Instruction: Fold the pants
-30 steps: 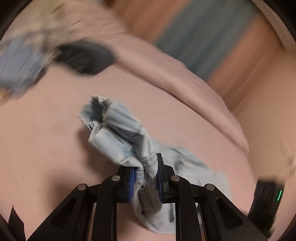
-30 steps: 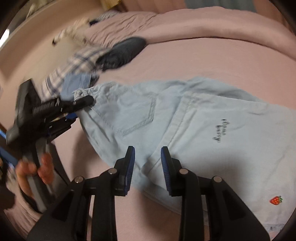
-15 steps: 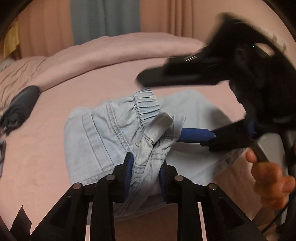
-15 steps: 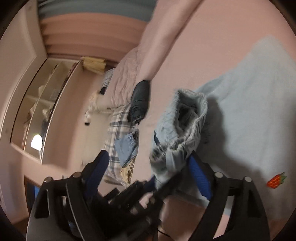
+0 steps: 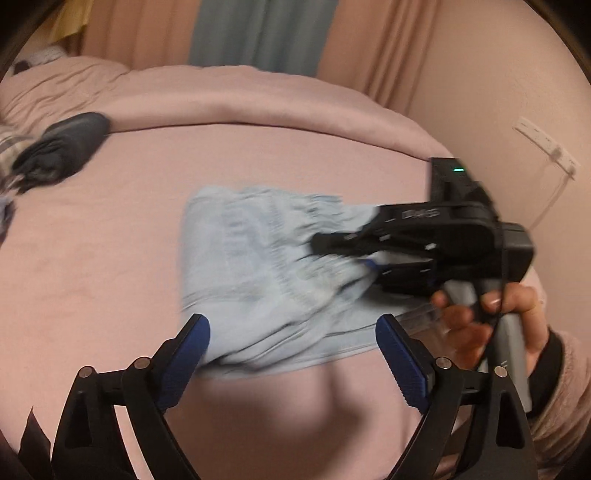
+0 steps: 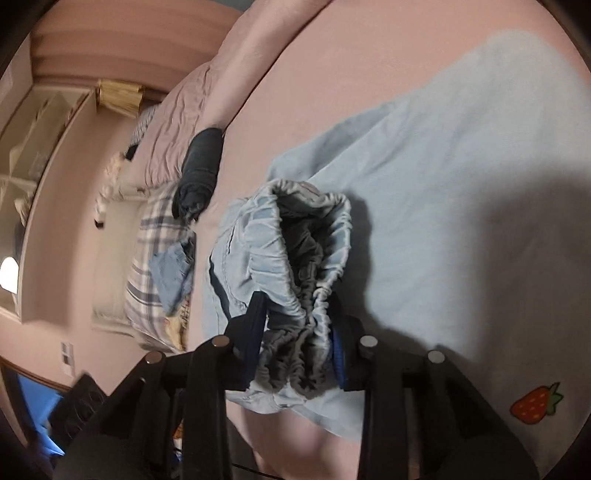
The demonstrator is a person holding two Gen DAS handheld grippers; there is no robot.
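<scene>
- My left tool [image 5: 291, 354] is nearest me, its fingers spread wide and holding nothing, hovering just above the near edge of the pants [image 5: 258, 266].
- My right tool [image 6: 299, 347] is clamped on the gathered elastic waistband [image 6: 314, 258], bunched between the blue pads.
- The pants lie on the pink bed [image 5: 110, 258], partly folded, the waist end doubled over the legs; a strawberry patch [image 6: 535, 404] shows near the hem.
- I judge the cloth light, soft and floppy: it will sag and slide, so I would grip at seams or the thick waistband, not the loose middle.
- Further off, a dark rolled garment [image 6: 201, 162] and a plaid cloth [image 6: 155, 258] lie well apart from the pants; nothing blocks the fold.
- Beyond, a rumpled duvet [image 5: 240, 96] and curtains [image 5: 258, 33].
</scene>
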